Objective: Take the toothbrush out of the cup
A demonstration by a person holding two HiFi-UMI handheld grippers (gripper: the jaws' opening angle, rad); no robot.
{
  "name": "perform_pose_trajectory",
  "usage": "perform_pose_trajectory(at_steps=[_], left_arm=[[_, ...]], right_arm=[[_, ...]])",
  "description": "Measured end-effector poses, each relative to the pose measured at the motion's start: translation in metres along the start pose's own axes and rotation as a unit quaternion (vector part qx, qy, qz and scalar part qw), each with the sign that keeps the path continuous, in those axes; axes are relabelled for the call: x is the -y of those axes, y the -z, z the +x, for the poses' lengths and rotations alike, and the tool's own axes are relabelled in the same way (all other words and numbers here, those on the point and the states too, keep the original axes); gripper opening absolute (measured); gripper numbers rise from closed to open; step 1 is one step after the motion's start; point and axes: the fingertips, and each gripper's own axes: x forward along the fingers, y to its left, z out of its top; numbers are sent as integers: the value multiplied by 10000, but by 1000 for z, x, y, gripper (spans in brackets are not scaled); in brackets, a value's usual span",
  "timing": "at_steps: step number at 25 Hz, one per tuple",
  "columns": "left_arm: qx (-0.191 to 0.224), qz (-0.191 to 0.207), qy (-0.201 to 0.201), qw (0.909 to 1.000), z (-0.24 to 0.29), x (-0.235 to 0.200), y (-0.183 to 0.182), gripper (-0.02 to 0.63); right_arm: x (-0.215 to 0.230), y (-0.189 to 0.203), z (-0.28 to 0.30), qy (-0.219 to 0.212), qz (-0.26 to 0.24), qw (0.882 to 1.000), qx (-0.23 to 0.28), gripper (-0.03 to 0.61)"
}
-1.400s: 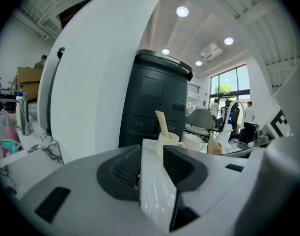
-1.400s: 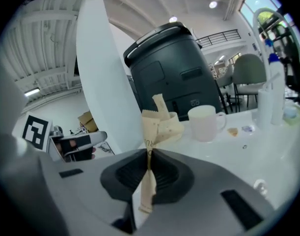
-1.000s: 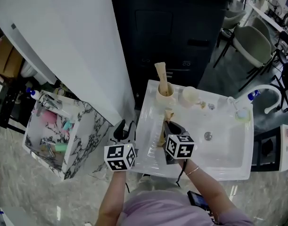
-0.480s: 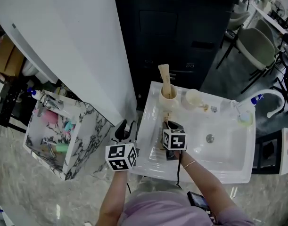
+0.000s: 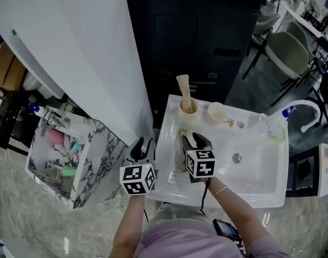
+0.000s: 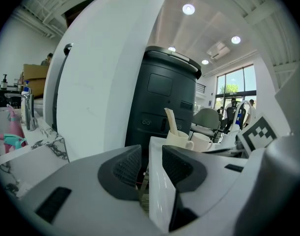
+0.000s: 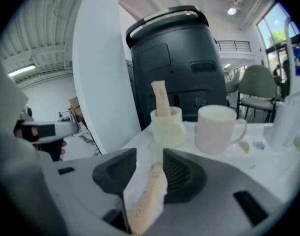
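A cream cup (image 5: 188, 110) stands at the back of the white sink counter (image 5: 169, 184), and a paper-wrapped toothbrush (image 5: 183, 87) sticks up out of it. The right gripper view has the same cup (image 7: 167, 127) and its toothbrush (image 7: 161, 98) straight ahead. My right gripper (image 5: 191, 140) hovers over the counter in front of the cup with its jaws opening. A second wrapped toothbrush (image 7: 149, 193) lies loose between them, leaning toward the right pad. My left gripper (image 5: 141, 147) stays open at the counter's left edge, and that edge (image 6: 157, 191) shows in its gap.
A white mug (image 5: 216, 112) stands right of the cream cup. The basin with its drain (image 5: 237, 157) and a white faucet (image 5: 308, 109) fill the counter's right side. A marble-patterned box (image 5: 72, 149) of toiletries sits on the left, a large dark bin (image 5: 196, 31) behind.
The right jaws have spread apart round the wrapped toothbrush, which was held more upright a second ago and now lies low. The left gripper has not moved.
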Motion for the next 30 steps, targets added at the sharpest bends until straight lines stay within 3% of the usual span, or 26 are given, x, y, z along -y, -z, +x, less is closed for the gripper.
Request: perform_pose_trajectory(at_steps=[5,11,21,30], left_arm=[[47,-7,60,10000,0,4,-3,135],[116,17,127,9999,-1,9,-9,135],[132,8,5,9999,-3,1,-12,135],[87,-56,-135,9999,6,-10,-10,135]], right_arm=[[0,-59,-27,62,-228,9958,884,173],[7,-109,-35,232,-503,9888,1387,184],[22,-165,6,200,-943,9867,1307,202],[18,-167,58,127,-1260,9886,818,229]])
